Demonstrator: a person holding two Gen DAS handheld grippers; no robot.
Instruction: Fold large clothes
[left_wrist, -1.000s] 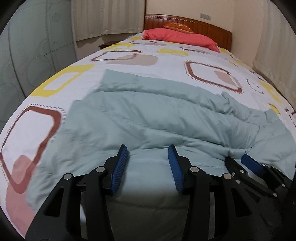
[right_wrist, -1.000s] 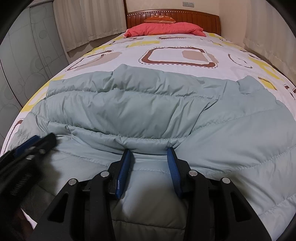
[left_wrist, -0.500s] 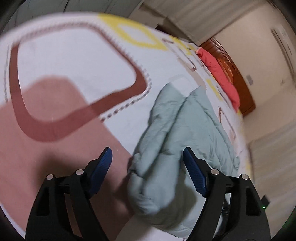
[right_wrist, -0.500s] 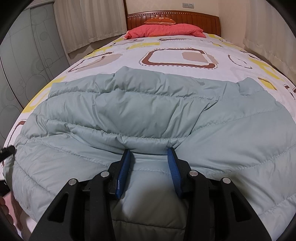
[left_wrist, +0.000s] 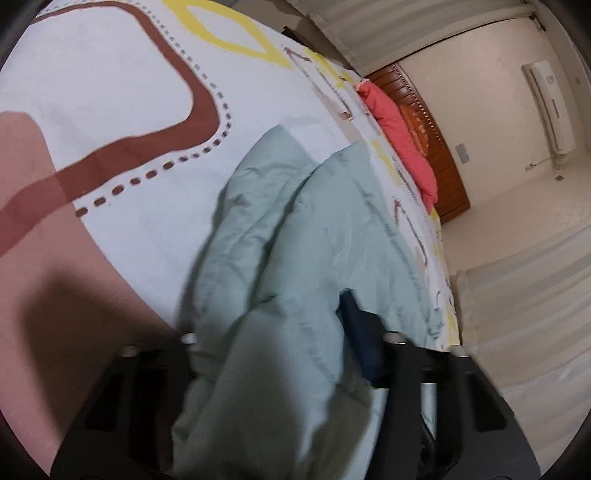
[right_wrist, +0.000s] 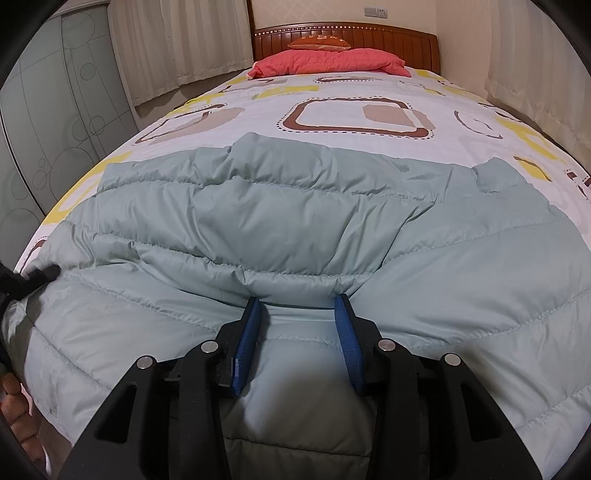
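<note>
A pale green quilted down jacket (right_wrist: 295, 229) lies spread across the foot of the bed. My right gripper (right_wrist: 299, 314) rests on its near part with a fold of the fabric bulging between its blue pads (right_wrist: 249, 332). In the left wrist view the jacket's left edge (left_wrist: 295, 258) fills the space between the fingers of my left gripper (left_wrist: 280, 332); one blue pad (left_wrist: 360, 332) shows, the other is hidden by fabric. The left gripper also shows at the jacket's left edge in the right wrist view (right_wrist: 40, 275).
The bed has a white cover with brown and yellow squares (right_wrist: 354, 114). A red pillow (right_wrist: 332, 61) lies at the wooden headboard (right_wrist: 388, 37). Curtains (right_wrist: 177, 40) hang on both sides and a glass wardrobe door (right_wrist: 55, 122) stands left. Bare toes (right_wrist: 14, 417) show at lower left.
My left gripper swung out to the jacket's left edge, turned sideways, and moved in over the fabric, which now lies between its fingers. The right gripper has stayed in place.
</note>
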